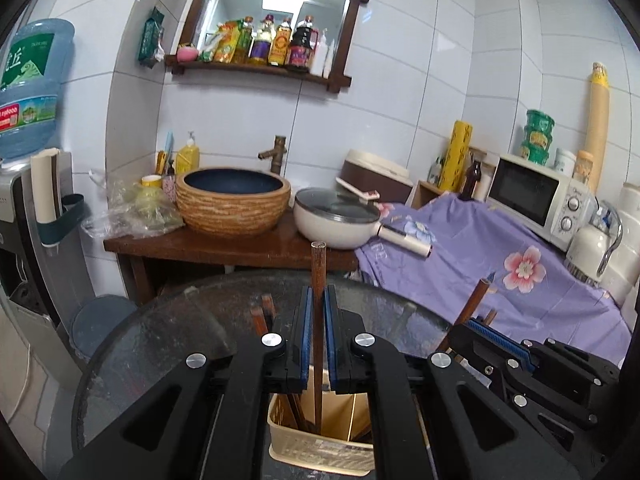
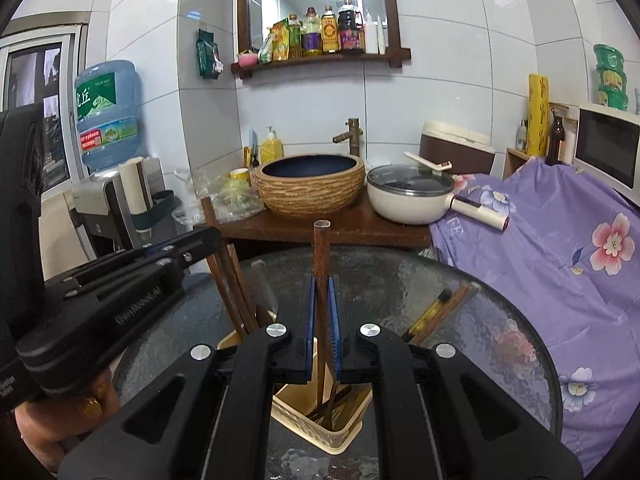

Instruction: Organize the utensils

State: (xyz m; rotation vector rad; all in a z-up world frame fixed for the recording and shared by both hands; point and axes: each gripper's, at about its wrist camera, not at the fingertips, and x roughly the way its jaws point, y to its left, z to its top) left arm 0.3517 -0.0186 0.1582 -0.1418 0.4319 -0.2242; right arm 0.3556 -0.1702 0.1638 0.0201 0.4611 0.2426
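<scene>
Chopsticks are what both my grippers carry. My left gripper [image 1: 319, 300] has its blue pads pressed on a single brown chopstick [image 1: 318, 276] that stands upright between them, its top end rising above the fingertips and its lower end reaching down into the cream holder [image 1: 316, 446] directly beneath the gripper. More brown sticks already lean inside that holder, below and slightly left of my left pads.

My right gripper [image 2: 322, 300] pinches another brown chopstick [image 2: 321, 256] in the same way, upright, the top poking well above the fingertips and the lower part dropping into the same holder [image 2: 320, 436], which sits just under this gripper too. From the left wrist view, the right gripper [image 1: 486, 326] shows off to the right of my left one, its stick tilted in that view. From the right wrist view, the left gripper [image 2: 188, 250] shows to the left, with its chopstick slanting down toward the holder, and a hand [image 2: 60, 420] is visible under its body.

The holder stands on a round glass worktop [image 2: 500, 340]. A few loose chopsticks [image 2: 436, 312] lie flat on the glass ahead and to the right of my right gripper, apart from the holder. Beyond both grippers, past the far edge of the glass, stand a wooden stand with a basin [image 1: 233, 200] and a lidded white pan [image 1: 338, 218].
</scene>
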